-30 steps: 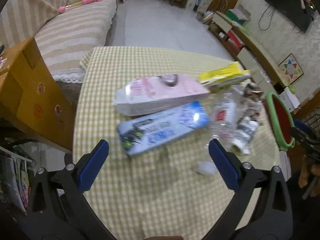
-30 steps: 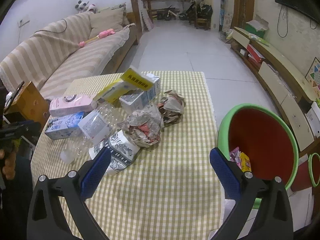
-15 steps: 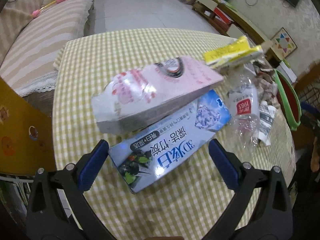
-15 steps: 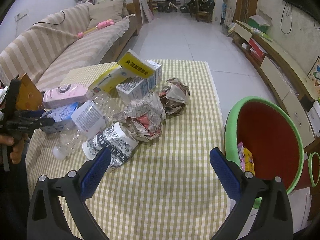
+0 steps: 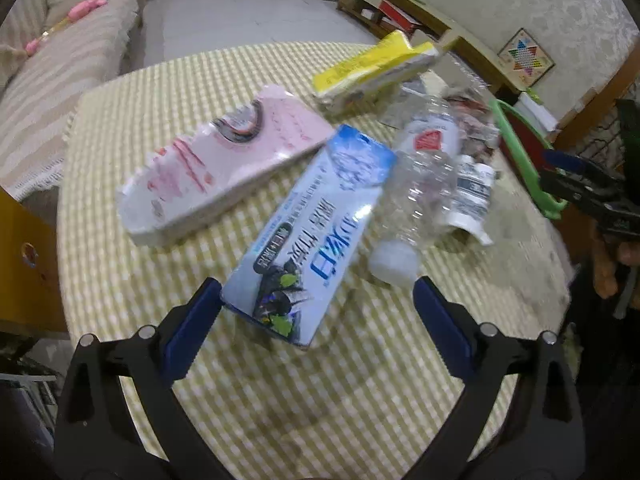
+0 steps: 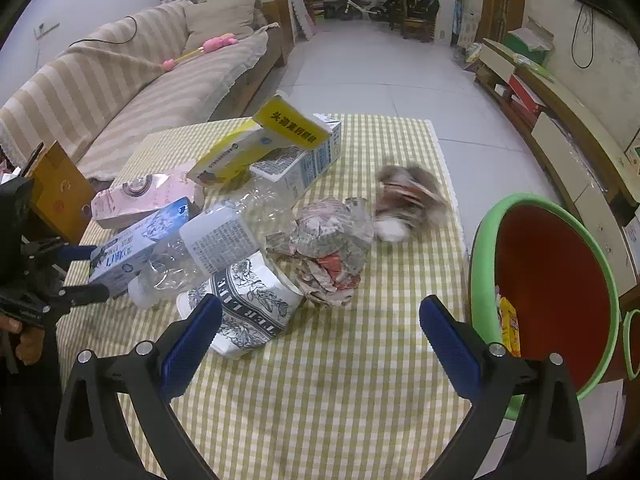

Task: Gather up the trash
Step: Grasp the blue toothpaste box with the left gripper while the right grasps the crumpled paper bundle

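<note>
Trash lies on a yellow checked table (image 5: 280, 400). My left gripper (image 5: 316, 312) is open, its jaws astride the near end of a blue and white box (image 5: 312, 236), left pad close to its corner. Beside it lie a pink box (image 5: 224, 160), a clear plastic bottle (image 5: 420, 184), a yellow box (image 5: 372, 68) and a patterned paper cup (image 5: 472, 196). My right gripper (image 6: 320, 324) is open and empty, above the table just right of the paper cup (image 6: 248, 312). Crumpled paper (image 6: 328, 248) and a second wad (image 6: 408, 204) lie beyond it.
A green bin with a red inside (image 6: 560, 280) stands at the table's right edge, some wrappers in it. A striped sofa (image 6: 120, 92) is at the left, a cardboard box (image 6: 60, 184) beside the table, a low cabinet (image 6: 560, 120) along the right wall.
My left gripper has come closer to the blue box, which now sits between its jaws. My right gripper has moved forward toward the cup. The far paper wad looks blurred, moving.
</note>
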Demonstrator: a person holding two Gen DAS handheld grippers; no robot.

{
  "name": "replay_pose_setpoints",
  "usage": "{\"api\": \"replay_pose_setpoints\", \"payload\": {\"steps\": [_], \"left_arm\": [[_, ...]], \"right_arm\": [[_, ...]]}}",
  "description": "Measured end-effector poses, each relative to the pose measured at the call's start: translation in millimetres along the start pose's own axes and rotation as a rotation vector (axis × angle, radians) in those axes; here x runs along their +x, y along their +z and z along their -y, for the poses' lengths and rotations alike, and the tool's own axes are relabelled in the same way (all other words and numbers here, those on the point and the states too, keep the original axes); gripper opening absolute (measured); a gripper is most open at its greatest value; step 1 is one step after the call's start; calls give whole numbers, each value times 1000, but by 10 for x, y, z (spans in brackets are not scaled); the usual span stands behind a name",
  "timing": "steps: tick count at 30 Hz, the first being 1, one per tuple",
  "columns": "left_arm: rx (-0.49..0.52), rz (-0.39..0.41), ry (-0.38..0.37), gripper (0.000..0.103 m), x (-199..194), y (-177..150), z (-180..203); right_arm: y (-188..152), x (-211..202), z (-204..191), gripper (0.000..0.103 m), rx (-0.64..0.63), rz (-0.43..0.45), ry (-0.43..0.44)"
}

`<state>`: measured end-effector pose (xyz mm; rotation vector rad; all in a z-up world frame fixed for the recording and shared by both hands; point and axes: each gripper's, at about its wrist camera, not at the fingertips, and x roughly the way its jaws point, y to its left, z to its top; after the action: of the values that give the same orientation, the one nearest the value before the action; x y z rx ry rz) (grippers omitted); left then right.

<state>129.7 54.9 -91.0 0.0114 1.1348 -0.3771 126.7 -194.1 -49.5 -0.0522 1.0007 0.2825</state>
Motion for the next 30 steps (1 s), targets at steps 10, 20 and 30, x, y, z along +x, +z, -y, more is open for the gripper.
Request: {"api": "replay_pose_setpoints", "payload": {"steps": [10, 20, 30], "left_arm": [[84, -8, 4, 94, 138, 194, -68], [133, -58, 4, 63, 470, 427, 156], [112, -32, 18, 49, 330, 190, 159]], "right_arm": [[73, -4, 160, 96, 44, 15, -53], [342, 111, 524, 96, 85, 21, -131], [615, 525, 730, 96, 88, -27, -134]]}}
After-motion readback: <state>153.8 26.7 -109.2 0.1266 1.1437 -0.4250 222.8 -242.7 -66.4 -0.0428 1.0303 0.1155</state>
